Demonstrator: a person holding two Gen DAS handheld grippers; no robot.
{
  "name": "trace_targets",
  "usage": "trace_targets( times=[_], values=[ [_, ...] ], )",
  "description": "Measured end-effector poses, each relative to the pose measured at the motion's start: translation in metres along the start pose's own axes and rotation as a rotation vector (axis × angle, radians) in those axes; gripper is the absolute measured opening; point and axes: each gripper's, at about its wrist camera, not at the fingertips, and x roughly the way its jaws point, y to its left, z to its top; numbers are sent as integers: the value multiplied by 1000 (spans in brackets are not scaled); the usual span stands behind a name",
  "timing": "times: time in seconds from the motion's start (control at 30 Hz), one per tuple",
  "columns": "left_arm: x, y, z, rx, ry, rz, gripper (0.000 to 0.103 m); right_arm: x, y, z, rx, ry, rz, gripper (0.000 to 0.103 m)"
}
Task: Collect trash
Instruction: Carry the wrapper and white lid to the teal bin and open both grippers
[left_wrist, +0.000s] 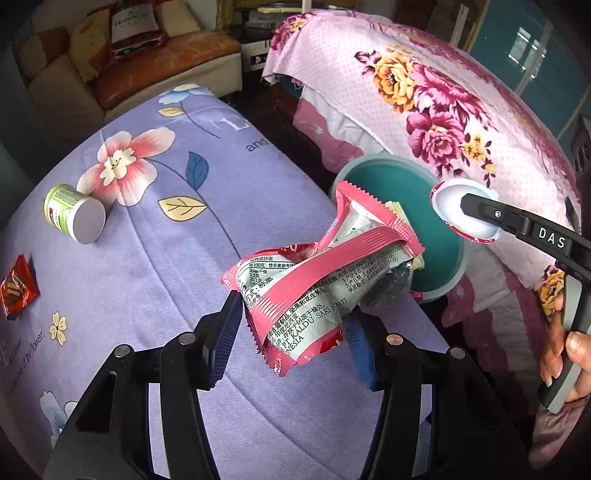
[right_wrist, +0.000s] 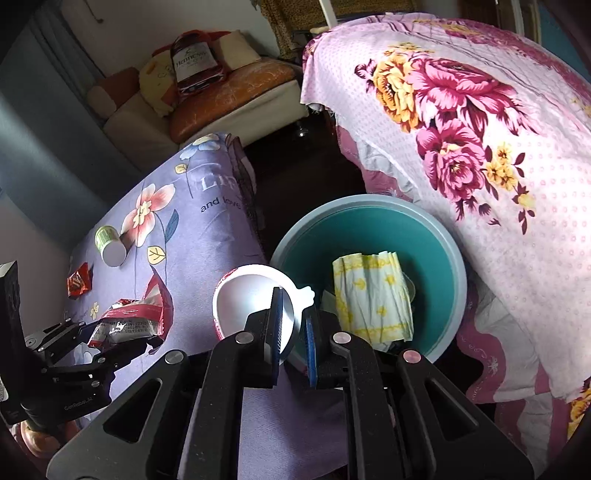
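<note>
The left gripper (left_wrist: 291, 328) pinches a crumpled pink-and-white snack wrapper (left_wrist: 317, 291) between its blue-padded fingers (left_wrist: 221, 343), holding it above the lilac flowered cloth (left_wrist: 177, 236) near that cloth's right edge. The wrapper's printed back faces the camera and its upper end reaches over the rim of the teal bin (left_wrist: 439, 258), which stands on the dark floor between the lilac-covered surface and a bed draped in pink rose-patterned fabric (left_wrist: 443, 96).

The right gripper (right_wrist: 293, 328) is pressed together on the rim of an empty white plastic cup (right_wrist: 251, 299), which is tilted with its mouth toward the camera, just beside the bin's near-left rim (right_wrist: 284, 243). In the left wrist view a person's hand (left_wrist: 565, 350) grips that tool's handle at the right edge. Inside the bin lies a folded white pad with yellow print (right_wrist: 373, 295).

Still lying on the lilac cloth toward its left edge are a small green-labelled tub (left_wrist: 74, 214) on its side, bottom facing the camera, and closer to the edge a red foil wrapper (left_wrist: 16, 288), well apart from the bin. A sofa (left_wrist: 147, 62) stands in the background.
</note>
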Motion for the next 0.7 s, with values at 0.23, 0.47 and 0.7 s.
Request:
trace_targets(
  times=[0.23,0.47,0.7],
  values=[
    [15,-54,16,89,22,-23,55,-16,-53,-2,94,-33,-26,10],
    [37,-90,27,143,57,-37,56,-23,-80,-2,126,-49,-41,11],
    [57,-108,35,171,85,-41,57,-20,-94,0,145,-43,-49,11]
  ],
)
